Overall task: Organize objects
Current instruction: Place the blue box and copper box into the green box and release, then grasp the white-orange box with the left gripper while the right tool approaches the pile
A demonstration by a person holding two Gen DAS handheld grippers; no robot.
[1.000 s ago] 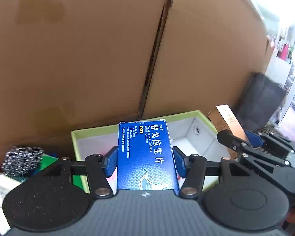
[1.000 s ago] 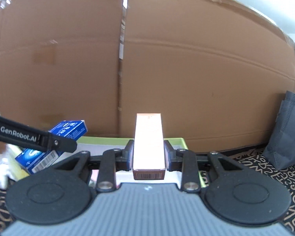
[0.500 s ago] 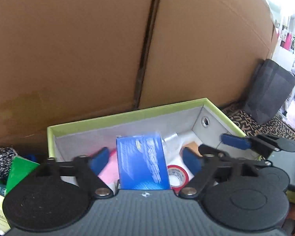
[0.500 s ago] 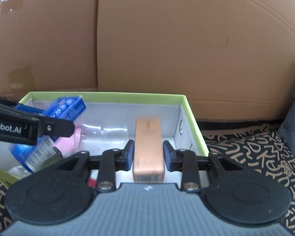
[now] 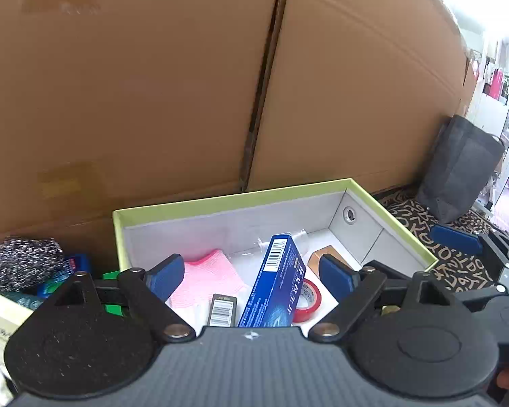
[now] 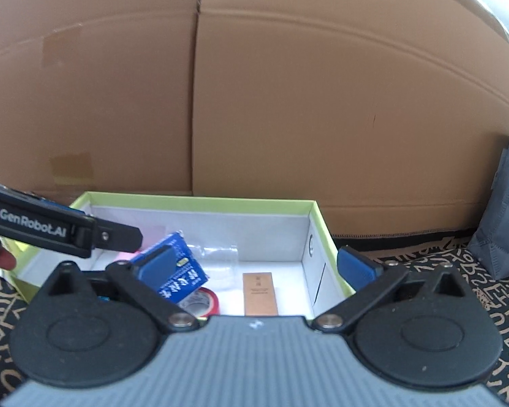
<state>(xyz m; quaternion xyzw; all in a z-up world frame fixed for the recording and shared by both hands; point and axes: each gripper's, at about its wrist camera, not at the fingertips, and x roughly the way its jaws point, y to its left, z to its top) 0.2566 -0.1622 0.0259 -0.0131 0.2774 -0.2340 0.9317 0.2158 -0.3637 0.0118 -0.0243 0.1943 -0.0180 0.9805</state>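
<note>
A green-rimmed white box (image 5: 234, 200) (image 6: 200, 198) stands against the cardboard wall. Inside lie a blue medicine box (image 5: 278, 288) (image 6: 178, 276) tilted on its edge, a brown carton (image 6: 259, 293) (image 5: 325, 259) lying flat, a red tape roll (image 5: 307, 300) (image 6: 203, 302), a pink cloth (image 5: 210, 278) and a clear plastic item (image 6: 220, 254). My left gripper (image 5: 251, 273) is open and empty above the box's near side. My right gripper (image 6: 254, 264) is open and empty above the box, over the brown carton. The left gripper shows in the right wrist view (image 6: 68, 234).
A tall cardboard wall (image 5: 186, 84) stands behind the box. Left of the box is a pile with a steel scourer (image 5: 23, 266) and green packs (image 5: 113, 307). A dark grey bag (image 5: 458, 169) (image 6: 505, 230) stands at the right on a patterned cloth (image 6: 492, 288).
Both grippers opened. The blue medicine box dropped from the left gripper and the brown carton from the right gripper; both now lie in the green-rimmed box.
</note>
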